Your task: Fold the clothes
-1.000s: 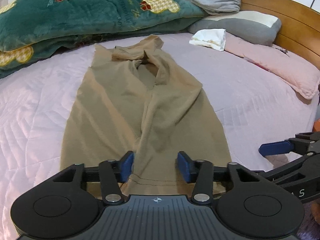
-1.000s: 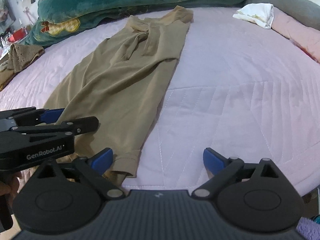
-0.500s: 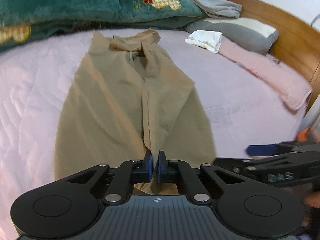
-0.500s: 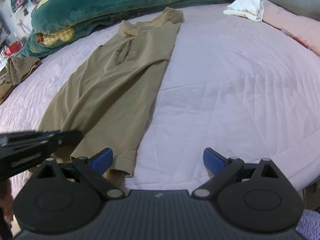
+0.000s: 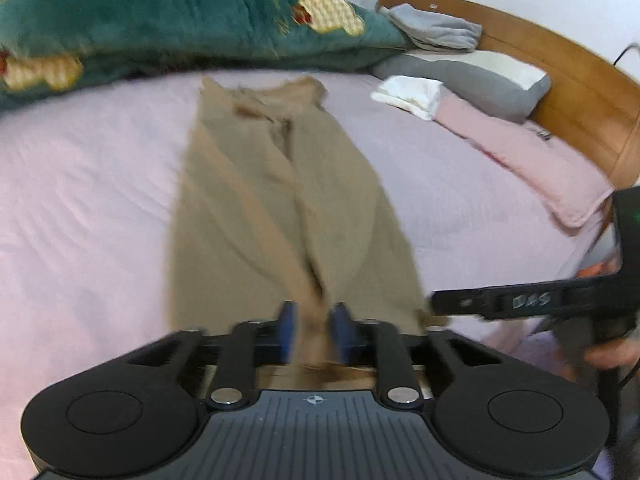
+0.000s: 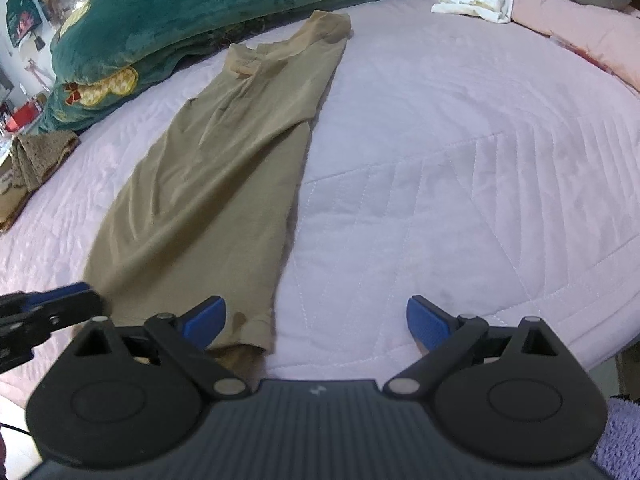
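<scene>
A tan garment (image 5: 280, 208) lies lengthwise on the pink bedspread (image 5: 80, 200), its hem at the near edge. My left gripper (image 5: 314, 330) is at the middle of that hem. Its jaws are opening, and a raised ridge of the tan cloth still stands between the blue pads (image 5: 287, 330). In the right wrist view the same garment (image 6: 224, 184) runs away to the upper left. My right gripper (image 6: 316, 320) stands wide open at the hem's right corner, its left fingertip (image 6: 206, 318) over the cloth and nothing pinched. Each gripper shows at the edge of the other's view.
A dark green blanket (image 5: 160, 28) is heaped along the far side. Grey (image 5: 472, 80) and pink (image 5: 532, 160) pillows and a folded white cloth (image 5: 412, 94) lie by the wooden headboard (image 5: 568, 80). A brown cloth (image 6: 40, 152) sits off the bed's left side.
The left gripper's jaws closed on a ridge of the hem and have now parted again. The left gripper has shifted and its view is blurred. The right gripper stays wide open.
</scene>
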### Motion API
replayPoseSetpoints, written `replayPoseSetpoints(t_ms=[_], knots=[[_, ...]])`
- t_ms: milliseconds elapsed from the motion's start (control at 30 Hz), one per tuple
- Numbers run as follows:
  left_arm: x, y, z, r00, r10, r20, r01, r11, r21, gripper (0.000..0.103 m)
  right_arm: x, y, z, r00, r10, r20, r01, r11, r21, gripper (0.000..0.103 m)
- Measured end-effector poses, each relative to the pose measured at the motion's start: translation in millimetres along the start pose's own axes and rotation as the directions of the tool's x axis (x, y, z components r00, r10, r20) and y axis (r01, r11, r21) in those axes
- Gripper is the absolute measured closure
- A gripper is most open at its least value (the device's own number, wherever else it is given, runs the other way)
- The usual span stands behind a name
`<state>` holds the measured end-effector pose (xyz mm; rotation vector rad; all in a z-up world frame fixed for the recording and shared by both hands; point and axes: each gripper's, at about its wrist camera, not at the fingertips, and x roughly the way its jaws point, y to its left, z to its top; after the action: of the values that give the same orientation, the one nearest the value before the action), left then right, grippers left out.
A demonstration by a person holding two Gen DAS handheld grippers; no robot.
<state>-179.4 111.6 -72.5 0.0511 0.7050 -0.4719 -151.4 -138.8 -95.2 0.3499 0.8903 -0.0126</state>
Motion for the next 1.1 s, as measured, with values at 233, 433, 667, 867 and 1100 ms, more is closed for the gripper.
replayPoseSetpoints(t_ms=[233, 433, 667, 867, 1100], knots=[[-11, 26, -5, 0.993, 0.120, 0.018, -0.120, 0.993, 0.010, 0.041, 8, 31, 8, 1.000, 0.014, -0.004, -0.014, 0.997, -0.077, 0.005], [18, 26, -8, 0.990, 0.131, -0.061, -0.130, 0.991, 0.024, 0.041, 28, 60, -6, 0.988, -0.082, -0.132, 0.038, 0.952, -0.303, 0.006], [31, 27, -16, 0.985, 0.127, -0.116, -0.126, 0.992, 0.012, 0.041, 6, 50, -18, 0.990, -0.035, -0.137, -0.001, 0.966, -0.260, 0.006], [27, 36, -17, 0.986, 0.134, -0.102, -0.139, 0.989, -0.049, 0.038, 14, 37, 4, 0.994, 0.023, -0.111, -0.030, 0.998, -0.057, 0.005], [36, 35, -19, 0.985, 0.131, -0.113, -0.137, 0.990, -0.045, 0.035, 25, 48, 0, 0.993, 0.080, -0.089, -0.087, 0.994, -0.073, 0.000]])
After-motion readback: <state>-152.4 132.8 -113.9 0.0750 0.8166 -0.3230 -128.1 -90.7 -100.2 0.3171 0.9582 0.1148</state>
